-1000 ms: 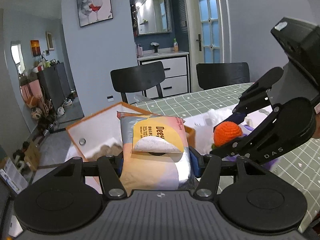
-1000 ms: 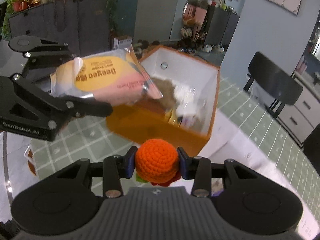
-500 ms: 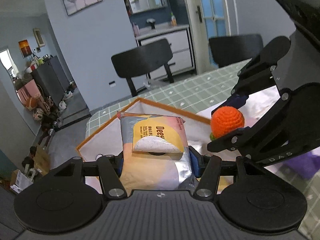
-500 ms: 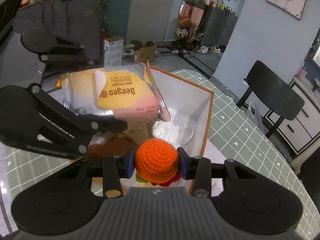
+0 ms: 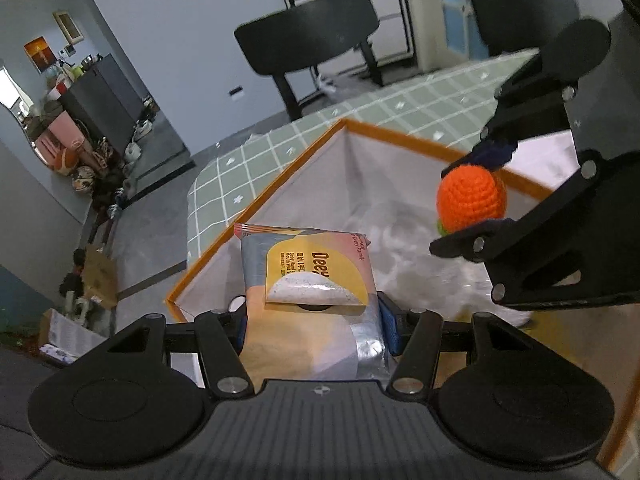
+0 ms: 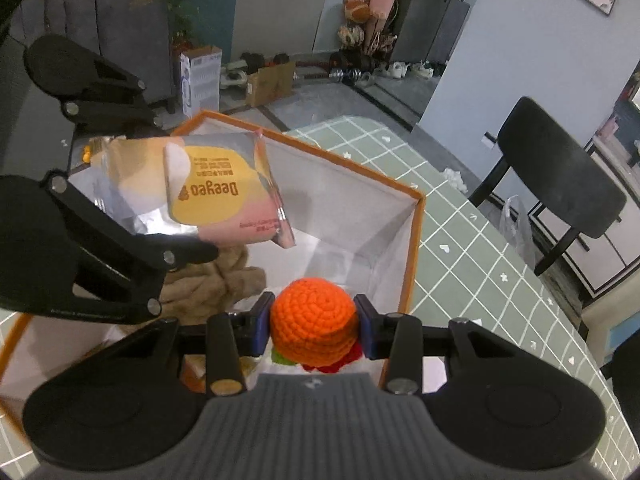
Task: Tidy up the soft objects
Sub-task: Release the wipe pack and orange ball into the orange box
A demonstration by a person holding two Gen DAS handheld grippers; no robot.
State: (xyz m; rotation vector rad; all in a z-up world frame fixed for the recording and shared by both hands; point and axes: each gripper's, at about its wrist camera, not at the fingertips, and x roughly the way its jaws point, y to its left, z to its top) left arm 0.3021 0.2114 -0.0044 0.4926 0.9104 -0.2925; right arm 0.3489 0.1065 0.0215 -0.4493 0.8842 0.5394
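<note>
- My left hand-held gripper (image 5: 312,322) is clamped on a pack of wet wipes (image 5: 308,280), held above the near corner of the box (image 5: 280,178).
- My right hand-held gripper (image 6: 314,326) is clamped on an orange crocheted ball (image 6: 312,322) with green and red bits under it, over the box's inside as well.
- The box has an orange rim and pale lining, and it sits on the worktop (image 6: 480,248), which wears a green checked cloth.
- Inside the box I see a brown cloth (image 6: 224,276) bunched on the bottom, lying under the pack and just beside the ball in the right wrist view.
- Something white and crinkled (image 5: 400,240) lies in the box too; it is too blurred for me to say what it is.
- From the left wrist view my right hand-held gripper's black arms cross the right part of the box and hide that far side.
- From the right wrist view my left hand-held gripper and the pack cover the box's left part.
- A black chair (image 5: 312,36) stands beyond the worktop, well apart from the box.
- A cardboard carton (image 6: 272,82) and shoes sit on the floor farther off.
</note>
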